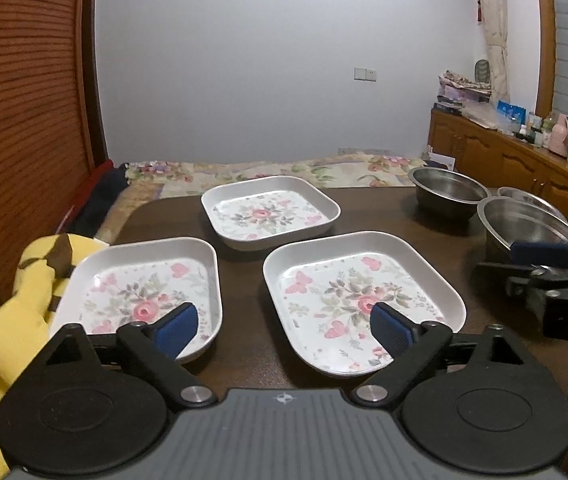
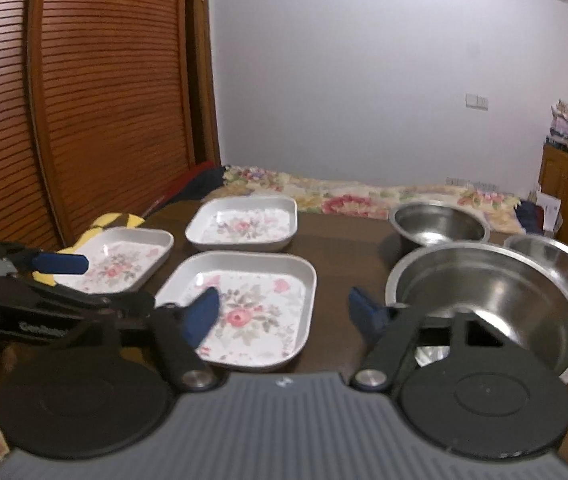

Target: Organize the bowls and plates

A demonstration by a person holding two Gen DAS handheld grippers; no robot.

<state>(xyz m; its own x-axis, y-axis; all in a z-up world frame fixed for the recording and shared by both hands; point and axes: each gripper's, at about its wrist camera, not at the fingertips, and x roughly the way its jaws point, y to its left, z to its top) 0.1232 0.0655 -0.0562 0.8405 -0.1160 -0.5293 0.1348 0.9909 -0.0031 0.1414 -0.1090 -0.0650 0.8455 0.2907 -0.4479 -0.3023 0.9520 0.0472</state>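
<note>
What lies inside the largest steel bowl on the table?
The largest steel bowl shows only bare shiny metal inside. The right gripper, open, has its body covering the bowl's near bottom, so that part cannot be checked.

Three plates [image 1: 271,211] lie left of three bowls [image 1: 447,189].

My left wrist camera looks low across the table [image 1: 384,200] from its near edge. My right one faces likewise from further right. Both share the three floral plates [image 1: 270,212] and steel bowls [image 2: 438,222].
</note>
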